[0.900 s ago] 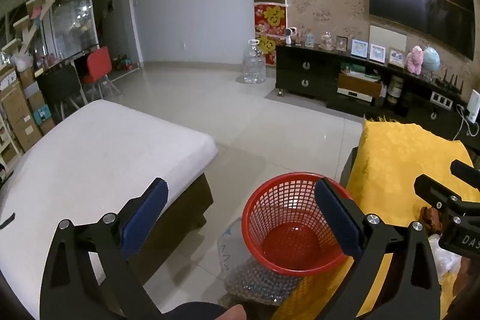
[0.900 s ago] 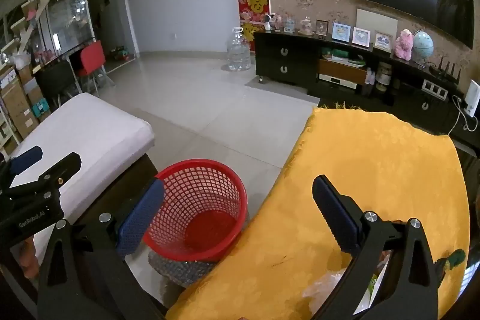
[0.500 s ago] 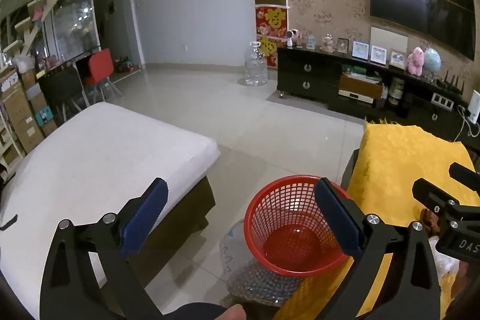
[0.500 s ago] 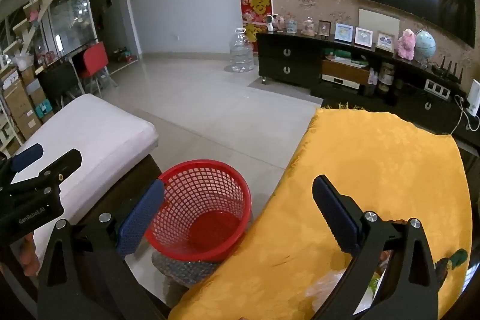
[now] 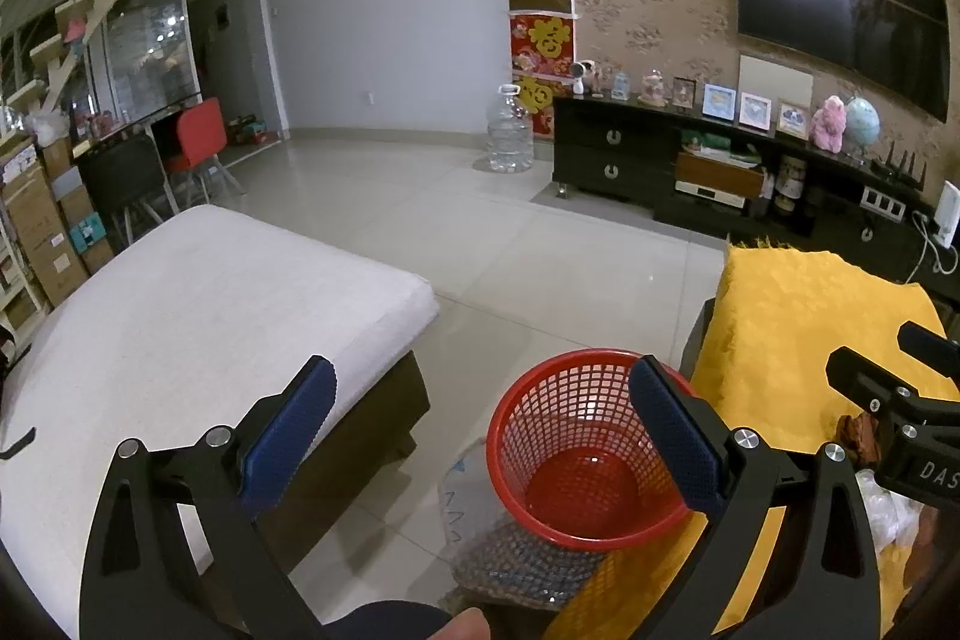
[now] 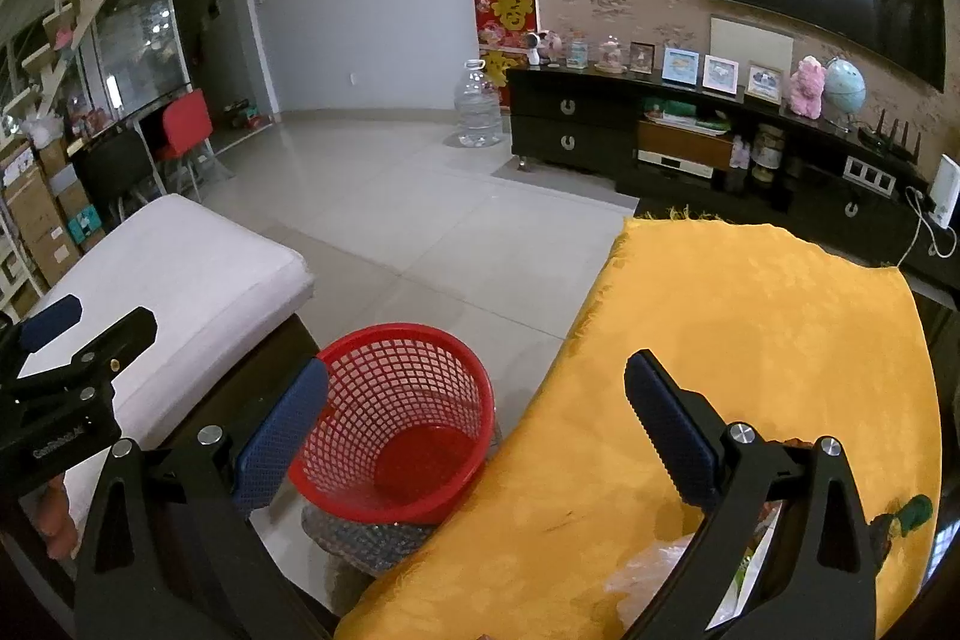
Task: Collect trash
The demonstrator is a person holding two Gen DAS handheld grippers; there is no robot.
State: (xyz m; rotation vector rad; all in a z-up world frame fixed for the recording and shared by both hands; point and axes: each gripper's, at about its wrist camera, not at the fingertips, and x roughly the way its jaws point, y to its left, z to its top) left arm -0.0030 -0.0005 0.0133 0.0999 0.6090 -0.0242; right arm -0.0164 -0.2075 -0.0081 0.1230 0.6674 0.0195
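Note:
A red mesh basket [image 5: 576, 454] [image 6: 396, 424] stands empty on the floor, between a white cushioned bench and a table under a yellow cloth [image 5: 804, 328] [image 6: 750, 340]. My left gripper [image 5: 480, 430] hovers open above the basket's left side, with nothing between its blue pads. My right gripper [image 6: 477, 430] is open too, spanning the basket's rim and the cloth's edge. Crumpled clear plastic [image 6: 654, 574] [image 5: 888, 508], a brown scrap [image 5: 855, 439] and a small green item [image 6: 912, 511] lie on the cloth at the near right. Each gripper shows at the edge of the other's view.
A bubble-wrap sheet [image 5: 510, 556] lies under the basket. The white bench [image 5: 198, 316] fills the left. Across the tiled floor stand a dark TV cabinet [image 5: 660, 160], a big water bottle [image 5: 509, 130], and chairs and boxes [image 5: 48, 220] at far left.

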